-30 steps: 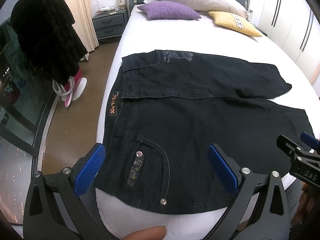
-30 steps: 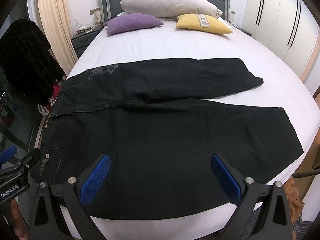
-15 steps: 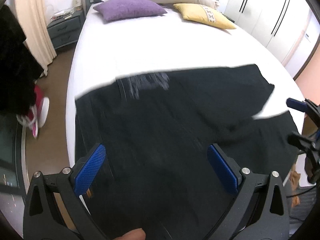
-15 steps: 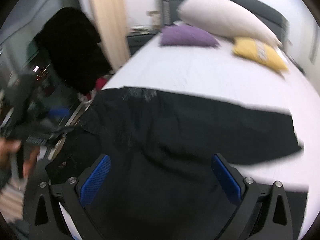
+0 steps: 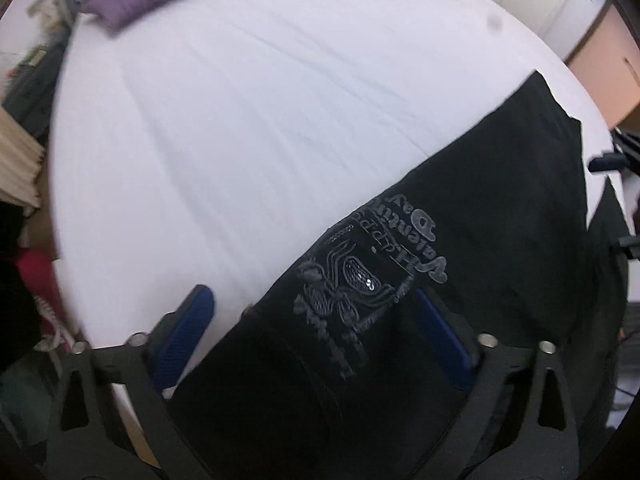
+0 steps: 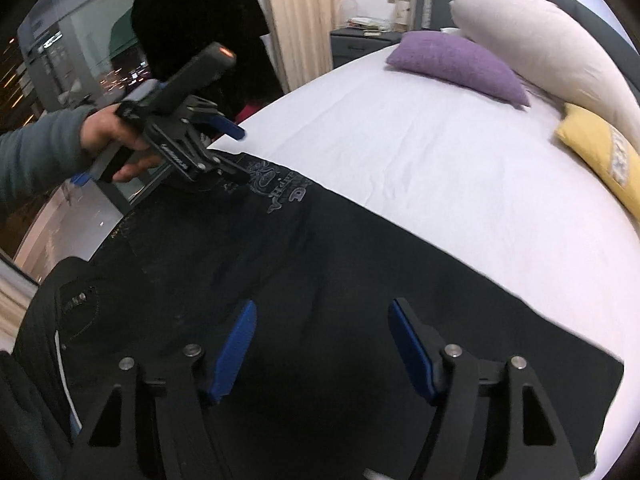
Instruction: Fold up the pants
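Observation:
Black pants (image 5: 460, 240) lie spread on the white bed (image 5: 240, 100), with a grey printed emblem (image 5: 360, 272) near the waist. My left gripper (image 5: 316, 332) is open, low over the far waist corner, the emblem between its blue pads. In the right wrist view the left gripper (image 6: 236, 152) sits at the waistband's far edge, held by a hand. My right gripper (image 6: 322, 344) is open above the middle of the far leg of the pants (image 6: 320, 280), holding nothing.
A purple pillow (image 6: 456, 66), a white pillow (image 6: 540, 40) and a yellow pillow (image 6: 600, 152) lie at the head of the bed. A nightstand (image 6: 360, 42), a curtain (image 6: 300, 12) and a dark garment (image 6: 200, 20) stand left of the bed.
Both grippers have moved forward from the near edge, across the pants. The left one now hovers at the far waist corner, the right one over the far leg. Both stay open.

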The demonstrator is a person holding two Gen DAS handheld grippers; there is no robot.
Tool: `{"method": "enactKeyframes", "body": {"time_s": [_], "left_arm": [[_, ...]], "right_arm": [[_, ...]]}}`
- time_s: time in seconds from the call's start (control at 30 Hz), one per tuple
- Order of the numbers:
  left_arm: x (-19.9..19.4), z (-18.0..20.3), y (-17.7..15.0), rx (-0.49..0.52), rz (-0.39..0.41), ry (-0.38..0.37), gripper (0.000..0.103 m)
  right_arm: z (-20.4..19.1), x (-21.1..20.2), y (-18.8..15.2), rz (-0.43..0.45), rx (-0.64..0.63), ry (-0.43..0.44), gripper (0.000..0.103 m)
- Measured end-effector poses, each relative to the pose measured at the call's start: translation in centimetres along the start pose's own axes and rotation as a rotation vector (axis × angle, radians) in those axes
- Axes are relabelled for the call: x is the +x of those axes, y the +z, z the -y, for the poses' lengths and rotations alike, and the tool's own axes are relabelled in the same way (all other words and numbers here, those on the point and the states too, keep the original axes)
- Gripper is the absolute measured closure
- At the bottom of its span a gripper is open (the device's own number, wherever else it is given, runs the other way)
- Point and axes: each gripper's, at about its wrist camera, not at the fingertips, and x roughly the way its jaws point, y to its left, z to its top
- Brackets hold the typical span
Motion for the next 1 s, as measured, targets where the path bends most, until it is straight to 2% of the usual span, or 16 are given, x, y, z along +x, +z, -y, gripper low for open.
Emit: {"method": "enactKeyframes", "body": {"time_s": [0.13,0.3,0.37,0.43,0.5,0.57,0.67,0.77,0.9,1.0], "left_arm": [[2.2,-1.8,1.4,0.023,-0.064,-0.054,0.021],[3.5,-3.0,3.3,0.051,-0.118,-0.083,0.024],[3.6,-2.5,3.3,0.064,-0.125,-0.09,0.039],[3.7,-2.1,3.5,0.065,-0.131,-0.105,0.061],[3.4,-1.3,3.5,0.075,-0.119,-0.092,0.076],[2.8,-0.6,3.5,0.088,-0.087,-0.07,0.086],[1.6,0.0,3.2,0.104,-0.013,-0.027,0.089],[0.1,1.2,2.2,0.158,0.075,0.067,0.089],[-0.1,4.2,1.2,0.31,0.18,0.248,0.089],[0.9,6.3,-0.4,0.352,0.27,0.311,0.09]], "right_arm": [[1.9,1.9,1.4,-0.04,-0.033,0.045,0.034],[3.2,3.0,2.9,-0.06,-0.066,0.071,0.036],[3.8,3.5,3.6,-0.071,-0.068,0.062,0.036],[4.3,4.0,4.2,-0.083,-0.07,0.06,0.041],[4.5,4.4,4.7,-0.092,-0.077,0.048,0.044],[4.6,5.0,5.3,-0.111,-0.088,0.042,0.049],[4.7,5.8,6.2,-0.137,-0.109,0.037,0.051],[4.7,7.2,6.9,-0.174,-0.132,0.036,0.051],[4.2,8.9,8.2,-0.212,-0.174,0.043,0.052],[4.1,10.0,9.1,-0.237,-0.186,0.066,0.052]]}}
